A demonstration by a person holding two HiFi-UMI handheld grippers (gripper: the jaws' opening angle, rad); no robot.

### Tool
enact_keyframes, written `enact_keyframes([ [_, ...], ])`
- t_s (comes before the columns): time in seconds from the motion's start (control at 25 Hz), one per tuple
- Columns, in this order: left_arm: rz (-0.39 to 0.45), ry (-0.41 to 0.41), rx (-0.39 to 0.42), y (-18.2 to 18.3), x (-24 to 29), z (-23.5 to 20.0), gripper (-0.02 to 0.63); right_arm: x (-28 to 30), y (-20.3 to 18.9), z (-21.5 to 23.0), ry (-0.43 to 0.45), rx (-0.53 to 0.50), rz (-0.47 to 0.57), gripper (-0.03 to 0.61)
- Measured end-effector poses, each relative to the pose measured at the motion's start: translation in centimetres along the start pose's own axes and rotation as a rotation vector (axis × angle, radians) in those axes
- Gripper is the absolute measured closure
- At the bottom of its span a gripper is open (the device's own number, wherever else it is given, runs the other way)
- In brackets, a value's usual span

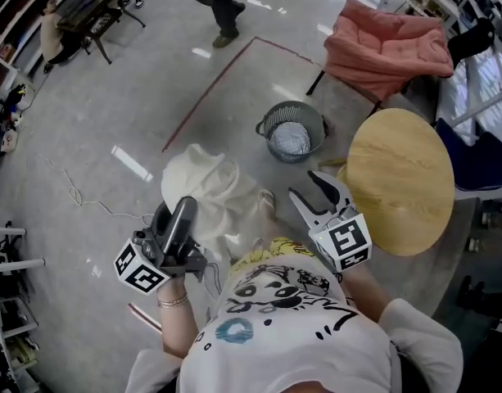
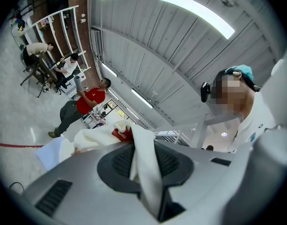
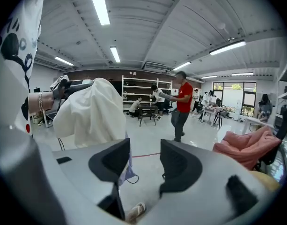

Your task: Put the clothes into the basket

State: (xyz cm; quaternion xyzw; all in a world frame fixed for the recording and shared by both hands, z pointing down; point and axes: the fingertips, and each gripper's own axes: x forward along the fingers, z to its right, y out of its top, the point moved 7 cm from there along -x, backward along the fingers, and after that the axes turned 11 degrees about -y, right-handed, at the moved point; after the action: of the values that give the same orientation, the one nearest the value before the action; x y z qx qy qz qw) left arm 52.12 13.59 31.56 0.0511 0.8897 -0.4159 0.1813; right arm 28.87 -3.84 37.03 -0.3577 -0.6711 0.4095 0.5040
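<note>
We see the grey mesh basket (image 1: 291,104) on the floor ahead, with a round wooden table (image 1: 402,178) just right of it and a pink chair (image 1: 390,43) beyond. Our left gripper (image 1: 183,210) is clamped on the cream garment (image 1: 214,187), which hangs lengthwise downward, short of the basket. Our right gripper (image 1: 306,185) stands spread and empty.

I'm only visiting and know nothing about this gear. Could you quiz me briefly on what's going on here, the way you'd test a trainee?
1. True or false: the left gripper is shut on the cream garment.
2. What does the right gripper hold? A: a sock. B: nothing, its jaws stand apart. C: a cup.
3. Fill in: the basket stands on the ___.

Key: 1 true. 2 B. 3 floor.
</note>
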Motion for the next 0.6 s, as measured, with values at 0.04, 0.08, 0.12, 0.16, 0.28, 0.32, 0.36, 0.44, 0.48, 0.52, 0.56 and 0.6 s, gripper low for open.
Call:
enact_keyframes([
  [0.04, -0.003, 0.009, 0.002, 0.5, -0.1, -0.6, 0.525, 0.6, 0.4, 0.3, -0.012, 0.002, 0.006, 0.380],
  [0.08, -0.007, 0.016, 0.005, 0.9, 0.0, -1.2, 0.525, 1.2, 0.7, 0.6, -0.020, 0.004, 0.015, 0.460],
  [0.12, -0.010, 0.023, 0.009, 1.3, 0.2, -1.8, 0.525, 1.9, 1.0, 1.1, -0.024, 0.008, 0.025, 0.535],
  [0.16, -0.014, 0.027, 0.014, 1.8, 0.6, -2.5, 0.525, 2.7, 1.3, 1.8, -0.021, 0.012, 0.034, 0.535],
  [0.28, -0.025, 0.025, 0.026, 3.5, 2.7, -4.8, 0.525, 5.8, 2.9, 4.2, -0.015, 0.008, 0.055, 0.535],
  [0.32, -0.027, 0.023, 0.027, 4.0, 3.3, -5.5, 0.525, 6.8, 3.5, 4.9, -0.018, 0.003, 0.063, 0.535],
  [0.36, -0.028, 0.022, 0.028, 4.6, 3.9, -6.3, 0.525, 7.7, 4.2, 5.7, -0.023, 0.001, 0.070, 0.535],
  [0.44, -0.027, 0.019, 0.031, 5.5, 5.0, -7.6, 0.525, 9.4, 5.3, 7.1, -0.033, 0.002, 0.085, 0.535],
  [0.48, -0.024, 0.017, 0.032, 5.9, 5.5, -8.3, 0.525, 10.1, 5.7, 7.8, -0.036, 0.001, 0.090, 0.535],
  [0.52, -0.019, 0.017, 0.033, 6.3, 6.0, -8.9, 0.525, 10.9, 6.0, 8.4, -0.039, 0.001, 0.092, 0.535],
  [0.56, -0.011, 0.017, 0.032, 6.7, 6.6, -9.5, 0.525, 11.6, 6.3, 9.0, -0.041, 0.002, 0.091, 0.535],
  [0.6, 0.000, 0.019, 0.030, 7.1, 7.1, -10.2, 0.525, 12.3, 6.6, 9.5, -0.043, 0.006, 0.089, 0.535],
])
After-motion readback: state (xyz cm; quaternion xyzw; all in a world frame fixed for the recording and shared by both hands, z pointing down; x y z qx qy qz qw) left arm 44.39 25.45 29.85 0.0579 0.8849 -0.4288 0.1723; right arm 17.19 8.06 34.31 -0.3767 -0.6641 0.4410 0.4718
